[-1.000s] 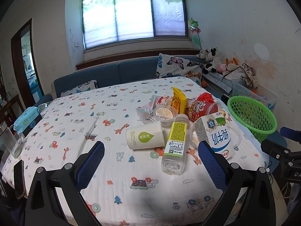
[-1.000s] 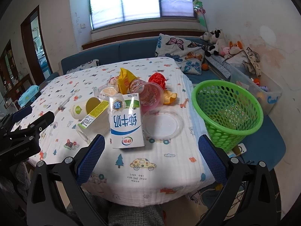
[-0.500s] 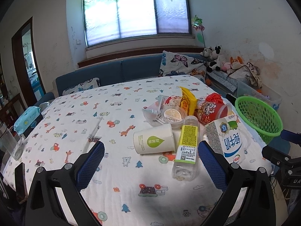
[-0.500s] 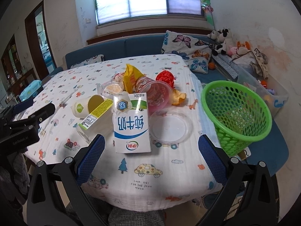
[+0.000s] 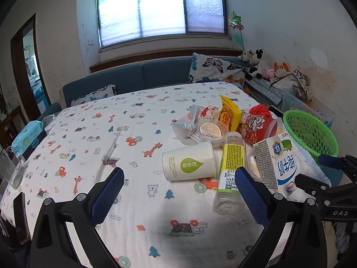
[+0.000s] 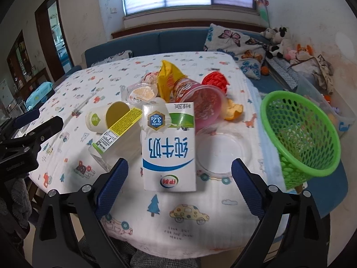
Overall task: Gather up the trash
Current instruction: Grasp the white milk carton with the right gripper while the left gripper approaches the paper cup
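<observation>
The left gripper [image 5: 179, 197] is held spread and empty over the counter [image 5: 93, 134], now nearer the paper cup [image 5: 189, 164]. The milk carton [image 6: 169, 147] is framed closer by the right gripper [image 6: 179, 184], whose jaws have just been narrowing without touching it; the green basket [image 6: 301, 134] stays unfilled.
</observation>
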Demonstrator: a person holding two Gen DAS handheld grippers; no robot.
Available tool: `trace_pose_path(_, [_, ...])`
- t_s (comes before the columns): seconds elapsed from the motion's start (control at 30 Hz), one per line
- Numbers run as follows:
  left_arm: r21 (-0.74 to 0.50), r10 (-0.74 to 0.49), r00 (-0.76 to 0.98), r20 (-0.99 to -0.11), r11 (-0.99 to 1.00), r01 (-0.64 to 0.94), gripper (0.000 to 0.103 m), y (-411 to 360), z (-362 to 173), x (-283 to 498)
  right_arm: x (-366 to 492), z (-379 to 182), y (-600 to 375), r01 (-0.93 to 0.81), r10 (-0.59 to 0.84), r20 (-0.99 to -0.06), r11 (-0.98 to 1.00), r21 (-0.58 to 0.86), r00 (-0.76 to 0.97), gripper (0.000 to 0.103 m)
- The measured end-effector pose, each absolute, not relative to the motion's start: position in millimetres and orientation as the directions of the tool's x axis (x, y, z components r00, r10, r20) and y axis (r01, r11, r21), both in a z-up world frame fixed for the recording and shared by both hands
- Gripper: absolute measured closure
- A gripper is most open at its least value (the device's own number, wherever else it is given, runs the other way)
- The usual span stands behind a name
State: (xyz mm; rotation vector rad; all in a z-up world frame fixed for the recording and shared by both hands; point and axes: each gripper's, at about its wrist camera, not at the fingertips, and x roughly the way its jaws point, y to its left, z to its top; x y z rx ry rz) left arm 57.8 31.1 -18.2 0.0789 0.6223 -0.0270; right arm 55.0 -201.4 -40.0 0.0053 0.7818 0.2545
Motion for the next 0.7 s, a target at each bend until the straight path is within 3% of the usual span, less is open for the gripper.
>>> trace_pose_path(0.3, [0.052,-0.059,0.801,-0.596,0.992,0.111,0.009,28,-24,66,80,-51,-191,-0.239,0.221,-0.723,0.968,0.079,0.654,0.018])
trace_pose_path(0.4, [0.032,-0.096,0.787,-0.609,0.989,0.145,0.021,26,-26,70,87,-57,-187,-0.242,0.212,-0.732,0.968,0.066,0.647,0.021])
trace_pose_path(0.53, [-0.041,-0.176,0.746,-0.642,0.98,0.197,0.029,26,-31,81,94,-62,-187,-0.246,0.216,-0.744,0.967,0.072,0.633,0.023])
trace_pose_path(0.7, [-0.072,-0.23,0.724,-0.651,0.968,0.242,0.034,19,-33,91,96,-65,-184,-0.265,0.231,-0.749,0.961,0.076,0.621,0.033])
